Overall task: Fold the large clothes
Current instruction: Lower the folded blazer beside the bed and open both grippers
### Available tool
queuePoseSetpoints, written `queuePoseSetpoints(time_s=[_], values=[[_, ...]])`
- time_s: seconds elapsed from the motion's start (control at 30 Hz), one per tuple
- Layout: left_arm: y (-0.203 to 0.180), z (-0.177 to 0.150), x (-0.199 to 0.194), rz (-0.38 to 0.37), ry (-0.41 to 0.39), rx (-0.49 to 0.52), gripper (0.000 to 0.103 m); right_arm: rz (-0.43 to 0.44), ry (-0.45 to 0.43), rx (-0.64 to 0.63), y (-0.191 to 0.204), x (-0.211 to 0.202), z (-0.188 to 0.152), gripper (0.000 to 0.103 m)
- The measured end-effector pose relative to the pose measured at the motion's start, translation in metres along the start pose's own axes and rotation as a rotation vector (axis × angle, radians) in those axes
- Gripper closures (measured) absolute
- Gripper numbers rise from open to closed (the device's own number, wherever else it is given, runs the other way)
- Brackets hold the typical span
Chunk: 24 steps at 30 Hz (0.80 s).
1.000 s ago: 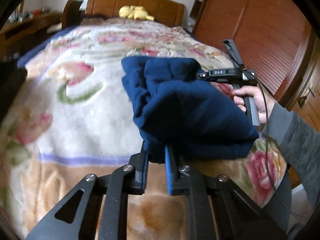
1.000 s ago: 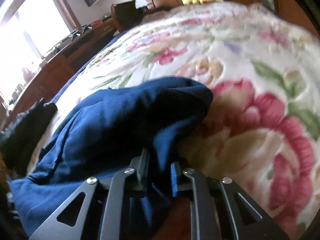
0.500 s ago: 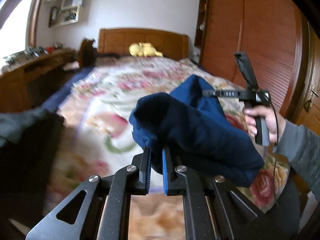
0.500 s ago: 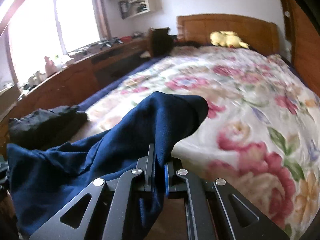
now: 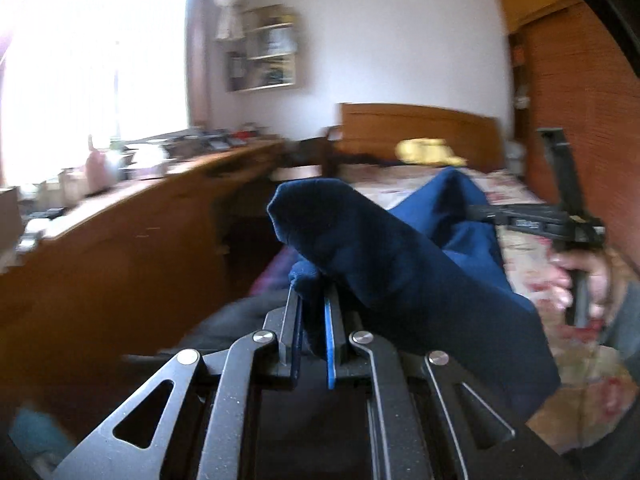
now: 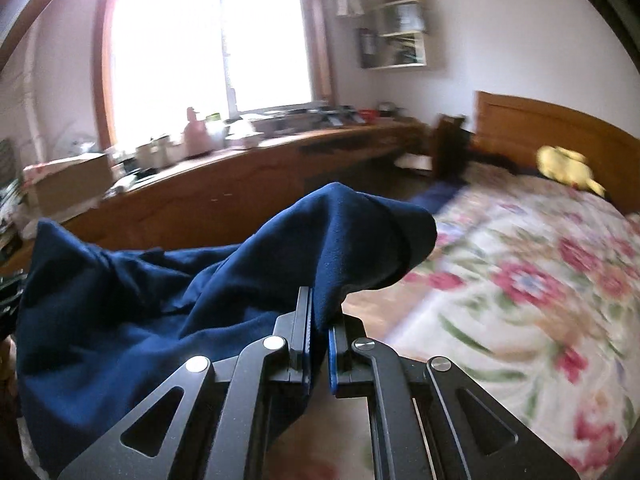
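A dark blue garment [image 5: 400, 264] hangs in the air between my two grippers, lifted off the bed. My left gripper [image 5: 314, 304] is shut on one bunched edge of it. My right gripper [image 6: 320, 312] is shut on another edge of the garment [image 6: 160, 304], which drapes down to the left. In the left wrist view the right gripper [image 5: 480, 212] shows at the right, held in a hand, with cloth over its tips.
The bed with a floral blanket [image 6: 540, 280] lies to the right, with a wooden headboard [image 6: 560, 128] and a yellow plush toy [image 6: 564, 168]. A long cluttered wooden desk [image 6: 240, 176] runs under the window at left. A wooden wardrobe [image 5: 580, 100] stands at right.
Both grippers have risen and tilted up with the blue garment, lifting it off the blanket. The views now look across the room instead of down at the bed.
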State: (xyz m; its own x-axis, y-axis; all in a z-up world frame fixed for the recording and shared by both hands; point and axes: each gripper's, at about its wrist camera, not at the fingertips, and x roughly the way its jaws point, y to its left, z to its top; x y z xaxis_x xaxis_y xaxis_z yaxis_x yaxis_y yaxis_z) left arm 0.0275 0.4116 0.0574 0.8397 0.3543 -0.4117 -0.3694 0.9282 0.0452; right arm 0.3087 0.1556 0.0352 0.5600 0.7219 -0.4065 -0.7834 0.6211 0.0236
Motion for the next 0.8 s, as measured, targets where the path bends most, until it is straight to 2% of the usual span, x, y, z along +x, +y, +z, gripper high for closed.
queuePoseSetpoints(time_s=[0.1, 0.17, 0.27, 0.37, 0.47, 0.53, 0.67, 0.73, 0.8], values=[[0.051, -0.012, 0.009, 0.112, 0.041, -0.028, 0.093, 0.036, 0.029, -0.038, 0.047, 0.045, 0.009, 0.097], [0.069, -0.029, 0.022, 0.195, 0.093, 0.005, 0.093, 0.025, 0.051, -0.064, 0.070, 0.074, 0.005, 0.096], [0.092, -0.061, 0.035, 0.219, 0.179, -0.029, 0.092, 0.009, 0.159, -0.062, 0.086, 0.112, -0.012, 0.095], [0.101, -0.079, 0.036, 0.237, 0.186, -0.048, 0.088, -0.025, 0.212, -0.063, 0.087, 0.126, -0.024, 0.088], [0.104, -0.085, 0.022, 0.205, 0.161, -0.074, 0.078, -0.031, 0.209, -0.082, 0.082, 0.121, -0.026, 0.079], [0.108, -0.084, 0.011, 0.177, 0.138, -0.094, 0.066, -0.033, 0.206, -0.096, 0.079, 0.116, -0.024, 0.070], [0.099, -0.075, -0.009, 0.130, 0.101, -0.112, 0.058, 0.002, 0.183, -0.102, 0.099, 0.079, -0.024, 0.062], [0.085, -0.068, -0.019, 0.113, 0.075, -0.110, 0.033, 0.011, 0.170, -0.102, 0.098, 0.062, -0.028, 0.056], [0.071, -0.062, -0.029, 0.091, 0.043, -0.110, 0.022, 0.022, 0.156, -0.107, 0.099, 0.040, -0.036, 0.053]])
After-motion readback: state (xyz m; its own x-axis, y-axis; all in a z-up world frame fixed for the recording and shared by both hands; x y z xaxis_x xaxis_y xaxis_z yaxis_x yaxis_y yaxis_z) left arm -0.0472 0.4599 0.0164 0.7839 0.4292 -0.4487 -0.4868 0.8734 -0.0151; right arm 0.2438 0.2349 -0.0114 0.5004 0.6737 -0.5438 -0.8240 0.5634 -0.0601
